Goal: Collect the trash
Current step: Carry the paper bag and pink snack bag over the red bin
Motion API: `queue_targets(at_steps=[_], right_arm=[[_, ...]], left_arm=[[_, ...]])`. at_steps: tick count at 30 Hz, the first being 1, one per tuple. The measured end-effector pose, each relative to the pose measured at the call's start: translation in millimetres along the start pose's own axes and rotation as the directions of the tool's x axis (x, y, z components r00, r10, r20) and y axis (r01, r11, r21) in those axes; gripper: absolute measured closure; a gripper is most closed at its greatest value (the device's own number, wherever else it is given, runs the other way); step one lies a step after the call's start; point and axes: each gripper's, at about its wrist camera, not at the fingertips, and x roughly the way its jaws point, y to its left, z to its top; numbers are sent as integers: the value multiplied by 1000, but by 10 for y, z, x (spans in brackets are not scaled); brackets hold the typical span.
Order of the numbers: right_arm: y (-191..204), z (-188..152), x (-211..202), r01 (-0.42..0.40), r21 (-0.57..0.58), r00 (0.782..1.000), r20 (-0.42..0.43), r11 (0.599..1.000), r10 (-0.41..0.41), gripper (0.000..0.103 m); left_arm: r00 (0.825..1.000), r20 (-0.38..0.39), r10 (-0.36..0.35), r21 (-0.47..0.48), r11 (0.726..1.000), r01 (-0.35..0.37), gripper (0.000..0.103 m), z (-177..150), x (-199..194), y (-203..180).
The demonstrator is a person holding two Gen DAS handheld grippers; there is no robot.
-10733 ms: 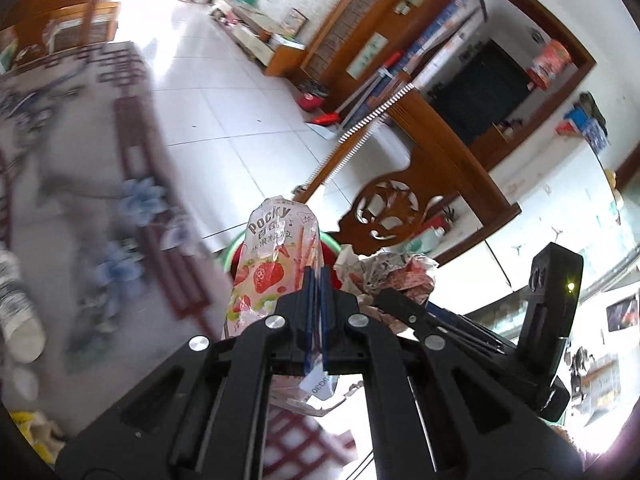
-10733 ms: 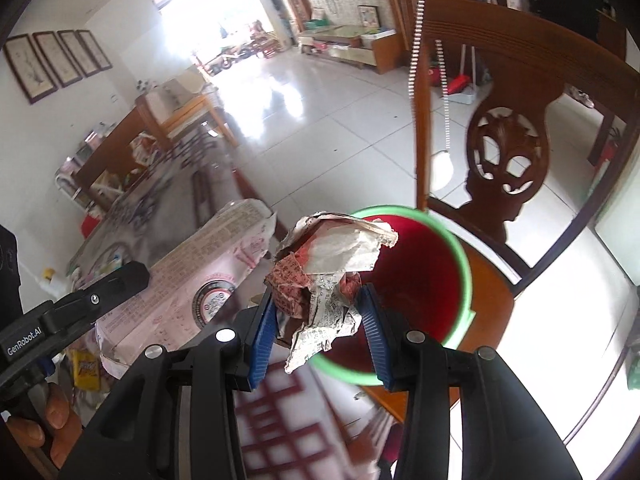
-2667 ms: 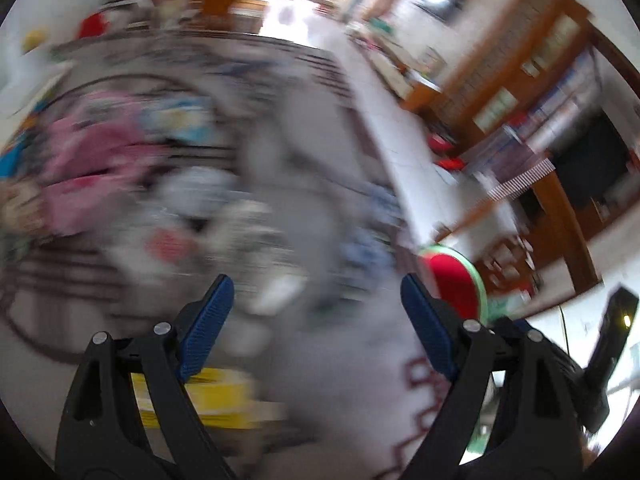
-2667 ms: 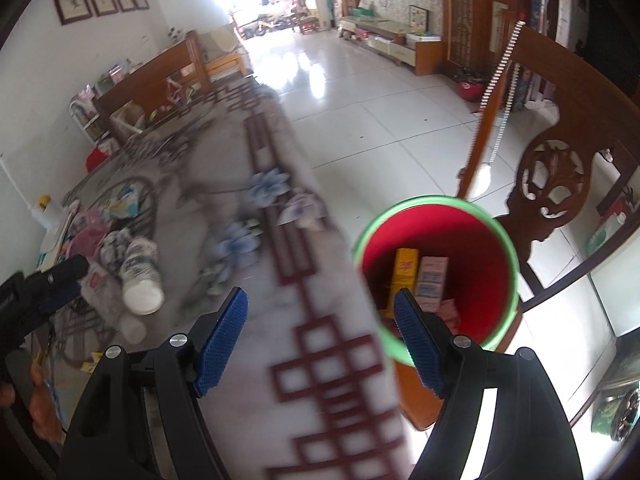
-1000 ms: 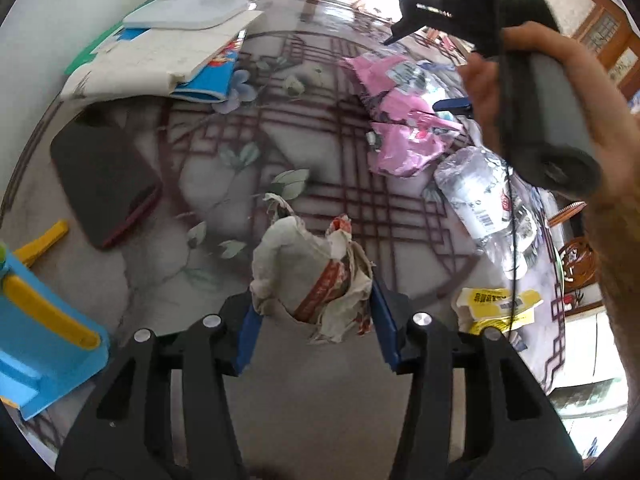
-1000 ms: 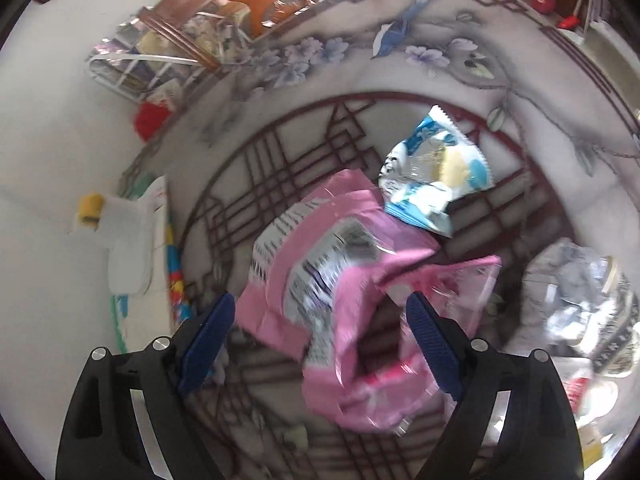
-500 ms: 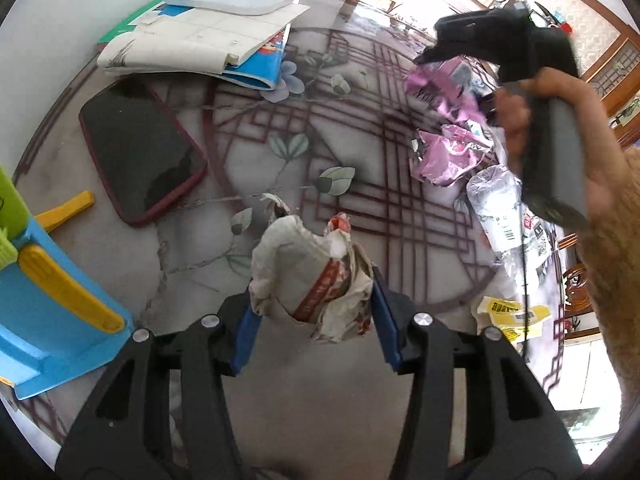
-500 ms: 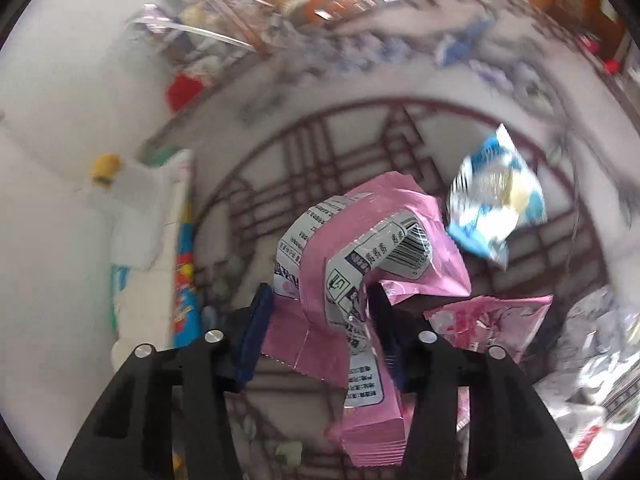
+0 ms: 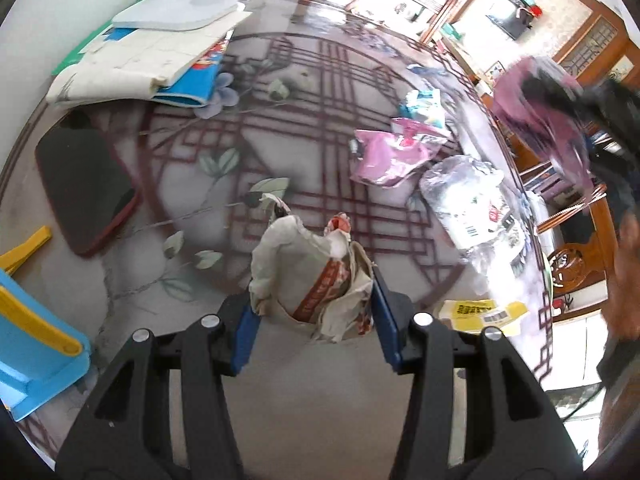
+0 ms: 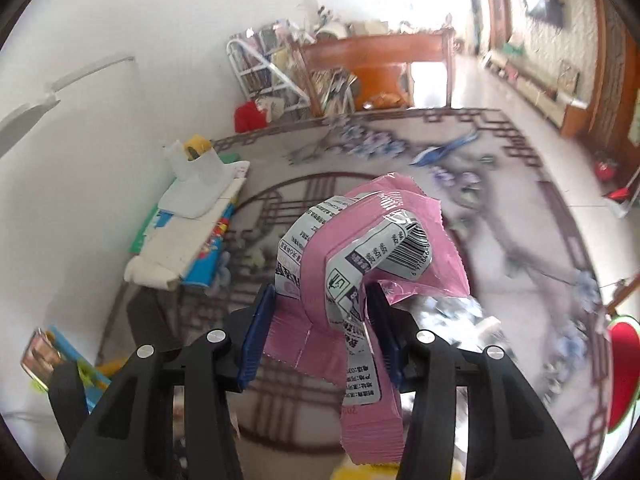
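Observation:
My left gripper [image 9: 314, 326] is shut on a crumpled paper wrapper [image 9: 310, 274], white with a red band, held just above the patterned table [image 9: 304, 396]. My right gripper [image 10: 322, 338] is shut on a folded pink snack packet [image 10: 370, 264] and holds it up above the table; it shows blurred at the right of the left wrist view [image 9: 540, 108]. More trash lies on the table: a second pink packet [image 9: 384, 156], a blue and white packet [image 9: 424, 106], a crushed clear plastic bottle [image 9: 466, 196] and a yellow wrapper [image 9: 480, 314]. The red bin with a green rim [image 10: 622, 372] is at the right edge.
A dark tablet with a red edge [image 9: 82, 184] lies at the left. Books [image 9: 148, 64] with a white lamp base [image 9: 180, 12] are stacked at the back left. A blue and yellow plastic toy [image 9: 28, 328] stands at the near left. A wooden chair [image 9: 568, 264] is beyond the table.
My right gripper closed on the pink packet and lifted it off the table, swinging right. My left gripper keeps the crumpled wrapper and has drawn back a little.

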Motion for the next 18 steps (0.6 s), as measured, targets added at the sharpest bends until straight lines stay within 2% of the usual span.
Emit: queue_targets(at_steps=[8,12,18], right_arm=[[-183,-675,-335,95,54,995,24,994,-97,56],[-269,-792,-307,119,79,993,-13,990,-118,56],[-342,-832,-412,133,81,991,8,988,-134,55]], left_arm=[[1000,18,-23,43,999,23,55,60,-43,-221],[999,31,-36,62,997,34,55,107,-75,-324],[997,62,-52,92,995,46,55,168,-152,-469]])
